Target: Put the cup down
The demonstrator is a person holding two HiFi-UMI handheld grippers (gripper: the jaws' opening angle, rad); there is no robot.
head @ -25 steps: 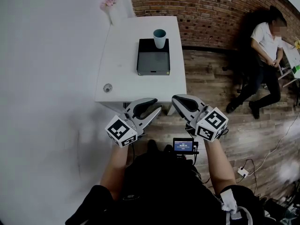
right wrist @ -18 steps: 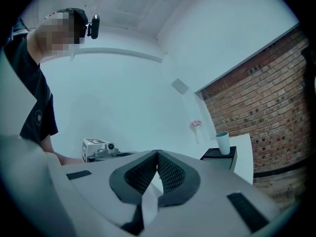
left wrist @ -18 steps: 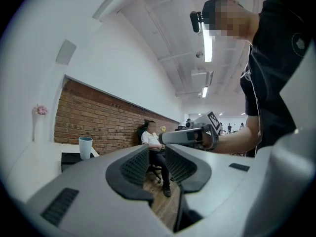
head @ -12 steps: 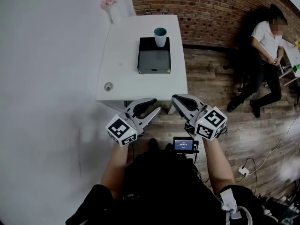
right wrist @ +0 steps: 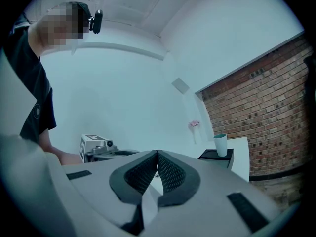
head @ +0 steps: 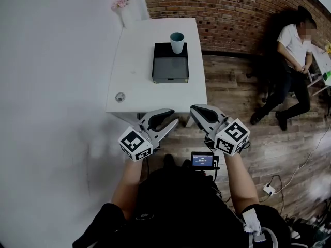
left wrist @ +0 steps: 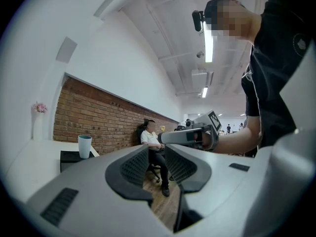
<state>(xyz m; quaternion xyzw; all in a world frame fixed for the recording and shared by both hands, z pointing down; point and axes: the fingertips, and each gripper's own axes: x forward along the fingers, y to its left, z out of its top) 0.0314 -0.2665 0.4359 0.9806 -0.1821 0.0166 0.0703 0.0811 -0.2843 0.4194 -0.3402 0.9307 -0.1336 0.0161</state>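
Teal cup (head: 177, 42) stands on the black box (head: 170, 68); left tool (left wrist: 157, 156) half open, empty; right tool (right wrist: 157, 155) closed, empty

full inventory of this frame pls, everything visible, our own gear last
table: 1, white, ahead of the grippers
box: 1, black, on the table
cup: 1, teal, upright on the box's far end
round object: 1, grey, table's near left, too small to identify
vase of flowers: 1, pink blooms, table's far left corner
seated person: 1, white top, by the brick wall
power strip: 1, white, on the wooden floor, right
screen device: 1, black, at the wearer's chest
left gripper: 1, grey, jaws apart, empty
right gripper: 1, grey, jaws together, empty
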